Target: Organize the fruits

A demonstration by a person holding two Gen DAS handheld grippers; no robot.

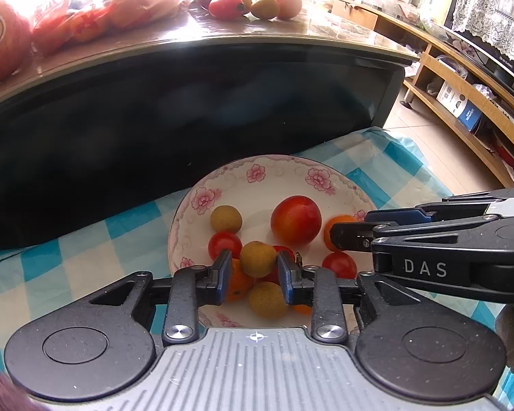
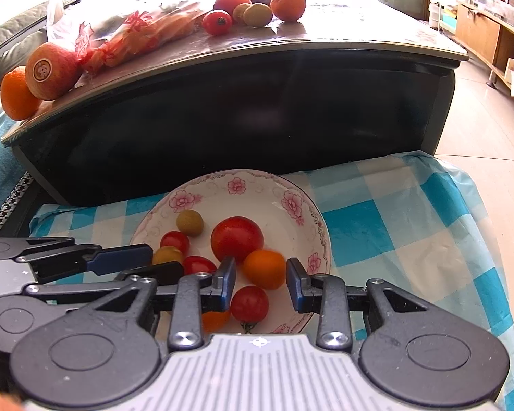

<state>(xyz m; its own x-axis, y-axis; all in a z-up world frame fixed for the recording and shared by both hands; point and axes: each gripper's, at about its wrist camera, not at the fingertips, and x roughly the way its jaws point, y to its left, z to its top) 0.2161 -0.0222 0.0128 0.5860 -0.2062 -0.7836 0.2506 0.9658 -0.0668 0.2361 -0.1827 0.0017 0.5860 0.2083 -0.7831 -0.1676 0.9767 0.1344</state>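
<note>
At frame centre the left gripper (image 1: 254, 263) pinches a small tan fruit (image 1: 258, 259) across its middle — light, round, thin-shelled; the right gripper (image 2: 261, 276) hangs open, empty.

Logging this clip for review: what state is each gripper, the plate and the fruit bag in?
left gripper: shut on a tan longan above the plate
right gripper: open, nothing held, over the plate
floral plate: upright on the checked cloth, loaded with fruit
fruit bag: lying on the tabletop, still filled
</note>
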